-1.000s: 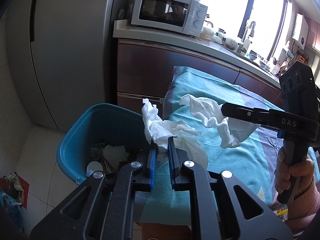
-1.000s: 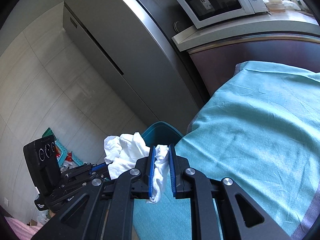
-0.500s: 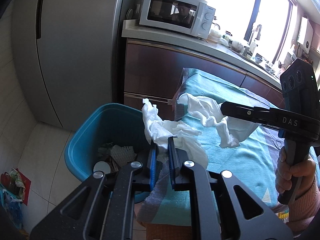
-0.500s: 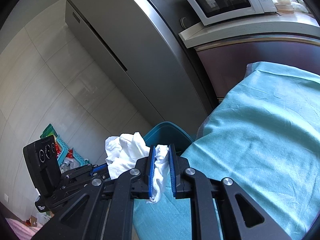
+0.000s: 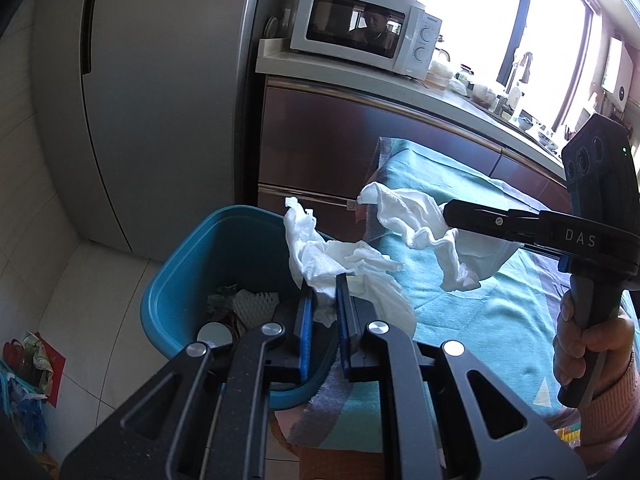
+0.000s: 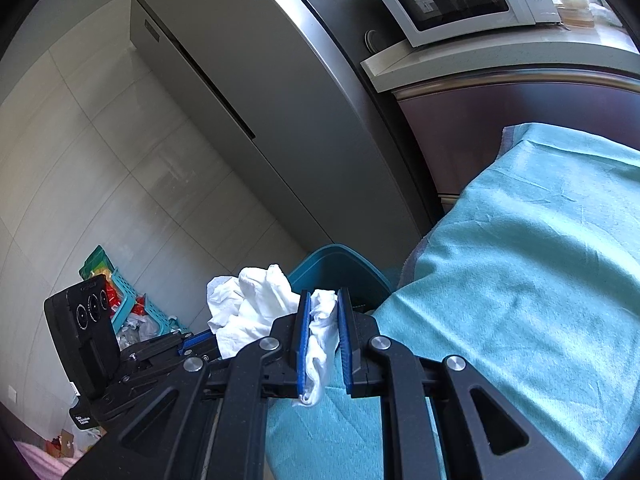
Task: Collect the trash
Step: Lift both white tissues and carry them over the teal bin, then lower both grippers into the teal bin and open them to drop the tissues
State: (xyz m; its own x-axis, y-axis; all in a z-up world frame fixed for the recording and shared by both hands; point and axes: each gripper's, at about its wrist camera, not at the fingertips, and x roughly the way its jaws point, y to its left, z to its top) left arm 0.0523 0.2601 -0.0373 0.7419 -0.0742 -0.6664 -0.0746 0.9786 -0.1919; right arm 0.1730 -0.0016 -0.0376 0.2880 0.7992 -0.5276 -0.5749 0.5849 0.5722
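Observation:
My left gripper (image 5: 325,306) is shut on a crumpled white tissue (image 5: 336,260), held over the near rim of the blue trash bin (image 5: 188,272) beside the table. My right gripper (image 6: 323,320) is shut on a second white tissue (image 6: 320,332), which hangs above the teal tablecloth (image 6: 520,300) near the table's corner. In the left wrist view the right gripper (image 5: 450,216) reaches in from the right with its tissue (image 5: 416,220) draped below it. A hand (image 5: 588,344) grips its handle. The bin (image 6: 340,264) shows just past the right gripper's fingers.
The bin holds paper scraps and a round lid (image 5: 214,334). Behind it stand a grey fridge (image 5: 160,100) and a dark cabinet (image 5: 340,140) with a white microwave (image 5: 364,28) on the counter. Bags and a basket (image 6: 132,308) lie on the tiled floor to the left.
Both grippers keep their hold on the tissues. The views have only drifted slightly; nothing was let go or picked up.

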